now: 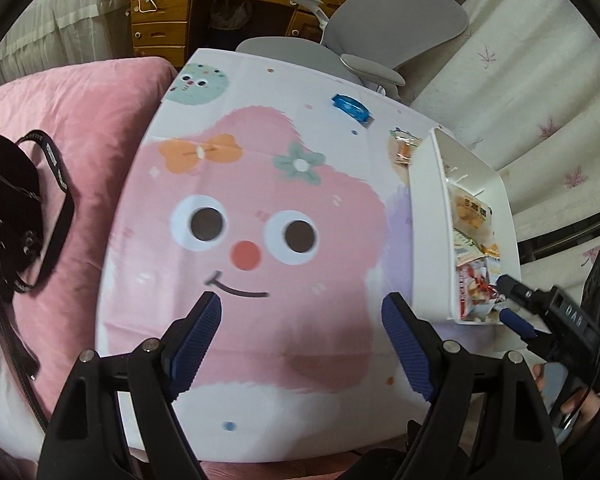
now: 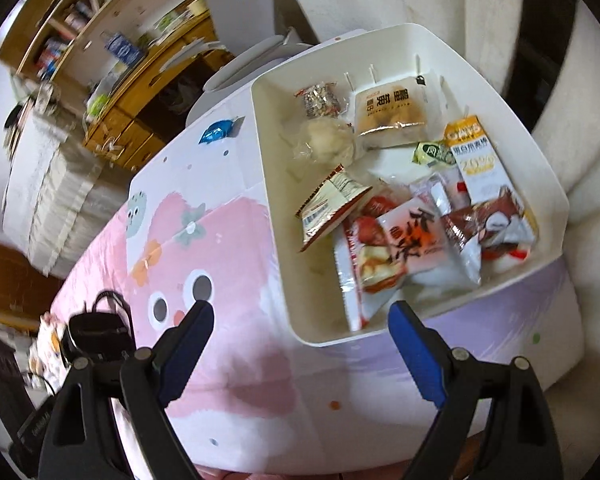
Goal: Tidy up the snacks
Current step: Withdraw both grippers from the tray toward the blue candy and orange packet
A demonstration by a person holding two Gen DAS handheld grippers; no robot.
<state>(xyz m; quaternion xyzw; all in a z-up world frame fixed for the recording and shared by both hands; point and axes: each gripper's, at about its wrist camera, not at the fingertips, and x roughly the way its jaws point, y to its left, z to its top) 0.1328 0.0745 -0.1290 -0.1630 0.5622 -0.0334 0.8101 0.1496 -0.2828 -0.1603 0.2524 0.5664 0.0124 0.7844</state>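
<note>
My left gripper hangs open over the pink cartoon tablecloth, nothing between its blue pads. A blue wrapped snack and a small orange packet lie loose at the table's far side. A white bin at the right edge holds several snack packets. My right gripper is open and empty just before the bin's near corner. Inside lie a bread packet, a tall yellow-and-white box, a pink-white packet and a brown sachet. The blue snack sits left of the bin.
Pink bedding with a black strapped bag lies left of the table. A grey office chair and a wooden desk stand behind it. Pale curtains hang at the right. A hand holds the right gripper by the bin.
</note>
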